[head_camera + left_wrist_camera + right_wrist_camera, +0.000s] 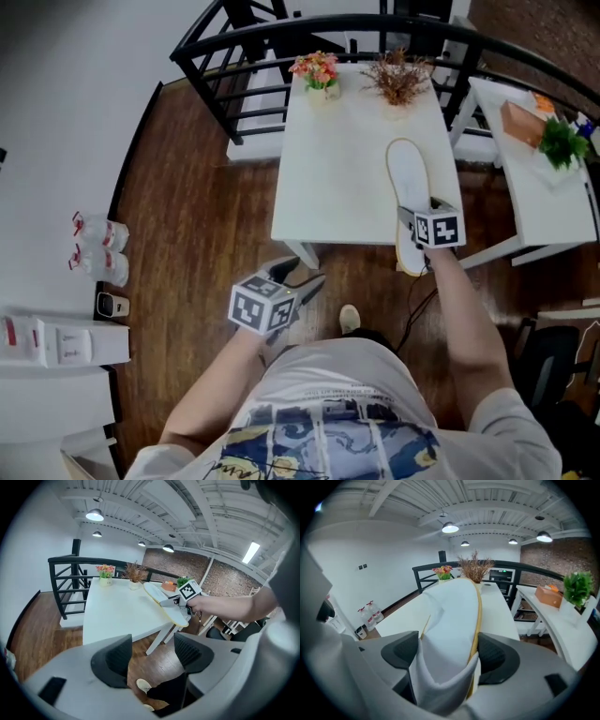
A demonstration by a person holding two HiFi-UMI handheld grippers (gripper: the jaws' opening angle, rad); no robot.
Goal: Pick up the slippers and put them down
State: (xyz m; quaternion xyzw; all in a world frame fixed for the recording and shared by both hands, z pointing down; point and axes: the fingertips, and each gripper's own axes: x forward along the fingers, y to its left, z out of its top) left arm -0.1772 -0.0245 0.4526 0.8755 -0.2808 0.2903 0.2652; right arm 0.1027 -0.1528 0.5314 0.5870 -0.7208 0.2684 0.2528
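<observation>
A white slipper (410,183) with a yellow sole edge hangs over the right front part of the white table (337,169), its heel end past the table's edge. My right gripper (417,217) is shut on its heel end. In the right gripper view the slipper (454,616) fills the gap between the pads of the right gripper (447,656) and stretches away over the table (497,606). My left gripper (298,274) is lower, over the wooden floor in front of the table. In its own view the left gripper (152,656) stands open and empty, facing the slipper (161,603).
A flower pot (317,70) and a dried plant (398,77) stand at the table's far edge, with a black railing (234,103) behind. A second white table (544,202) at the right bears a green plant (562,141) and an orange box (522,122). Water bottles (98,248) stand at the left wall.
</observation>
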